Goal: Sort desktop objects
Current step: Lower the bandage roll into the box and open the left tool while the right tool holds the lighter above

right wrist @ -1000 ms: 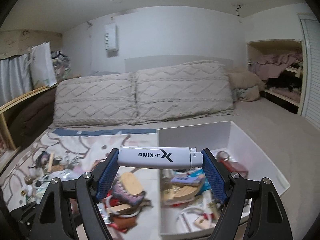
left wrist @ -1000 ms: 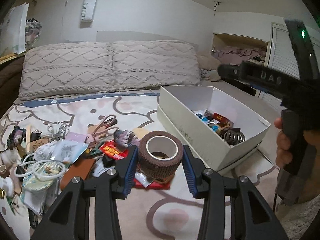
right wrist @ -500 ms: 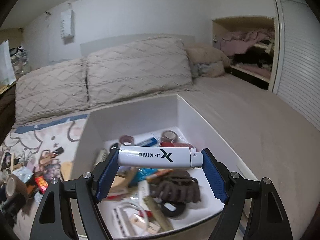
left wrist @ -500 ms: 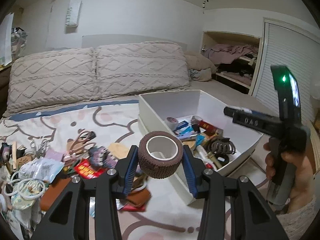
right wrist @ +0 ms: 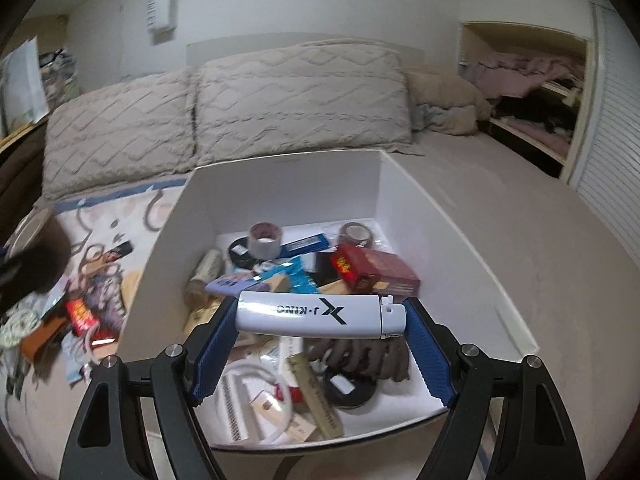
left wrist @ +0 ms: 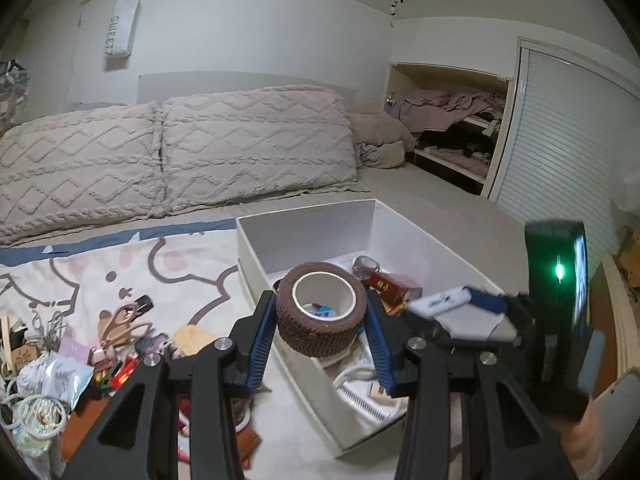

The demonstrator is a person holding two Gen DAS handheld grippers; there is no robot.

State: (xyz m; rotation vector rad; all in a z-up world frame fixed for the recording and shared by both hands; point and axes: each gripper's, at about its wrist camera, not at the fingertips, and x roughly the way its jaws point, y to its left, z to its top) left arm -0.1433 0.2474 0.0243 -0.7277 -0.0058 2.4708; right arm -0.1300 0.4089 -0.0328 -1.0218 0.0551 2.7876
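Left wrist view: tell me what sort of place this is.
Most likely a bedroom. Two knitted pillows lean against the wall at the head of a bed, and an open closet beside it holds heaped clothes. The sorting happens on the bed itself.

We are in a bedroom of a home — a wide bed fills both views. Two beige pillows with a raised knitted diamond pattern (left wrist: 176,156) lean against the far white wall, and a cartoon-printed bedspread with a blue edge (left wrist: 120,264) covers the near left of the mattress. On the far right we see an open wall alcove with shelves piled with crumpled mauve clothing (left wrist: 448,120), and beside it a white slatted closet door (left wrist: 560,152). A white hanging fabric banner lettered SWEET (left wrist: 121,28) decorates the wall — a domestic touch.
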